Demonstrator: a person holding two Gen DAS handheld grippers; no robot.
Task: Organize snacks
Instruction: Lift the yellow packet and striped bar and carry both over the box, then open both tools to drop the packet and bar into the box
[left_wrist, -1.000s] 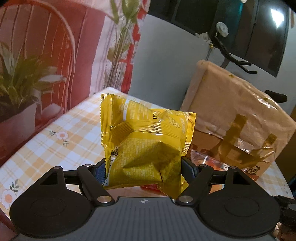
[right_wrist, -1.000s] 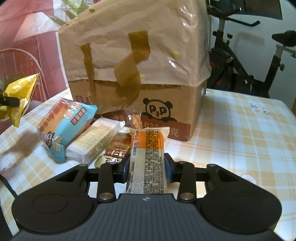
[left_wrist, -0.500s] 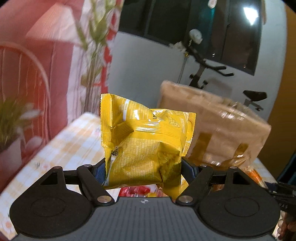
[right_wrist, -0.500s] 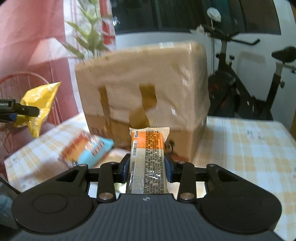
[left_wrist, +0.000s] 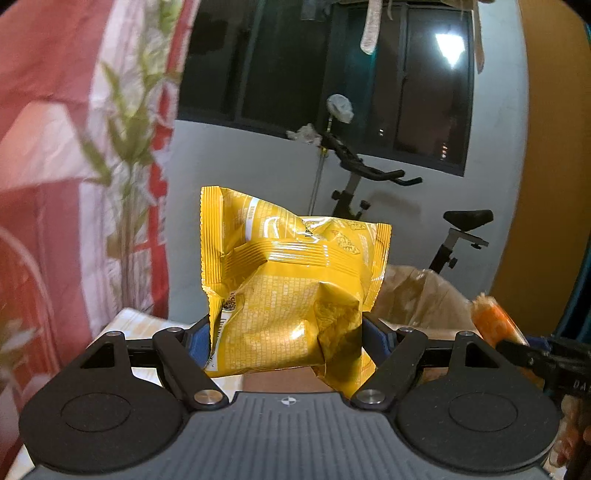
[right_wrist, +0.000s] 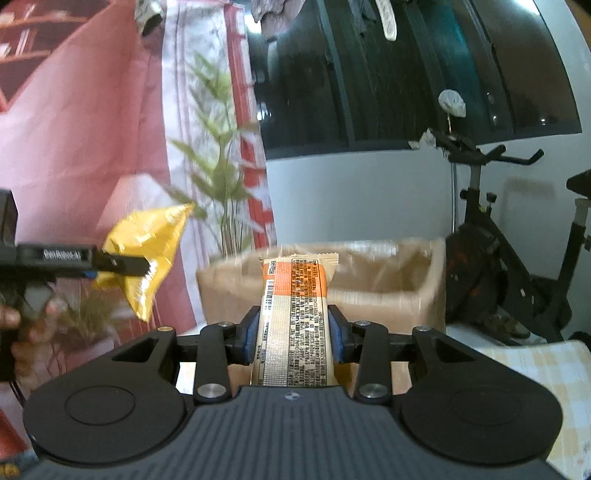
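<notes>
My left gripper (left_wrist: 286, 332) is shut on a puffy yellow snack bag (left_wrist: 291, 288), which stands upright between its blue pads. My right gripper (right_wrist: 293, 332) is shut on a long orange and white snack bar (right_wrist: 293, 317) pointing forward. Both are held high, about level with the top of the brown cardboard box (right_wrist: 388, 273). In the right wrist view the yellow snack bag (right_wrist: 147, 243) and the left gripper (right_wrist: 122, 264) hang at the left. In the left wrist view the orange bar (left_wrist: 495, 321) shows at the right edge, beside the box (left_wrist: 424, 295).
An exercise bike (right_wrist: 491, 236) stands behind the box against a grey wall. A red and white curtain (left_wrist: 74, 166) with a tall plant (right_wrist: 218, 177) fills the left. The yellow checked tablecloth (right_wrist: 535, 369) shows at lower right. A hand (right_wrist: 26, 325) grips the left tool.
Both grippers have risen with their snacks, from near the tabletop to about the box's top. The snacks lying on the table have dropped out of view. Both grips are unchanged.
</notes>
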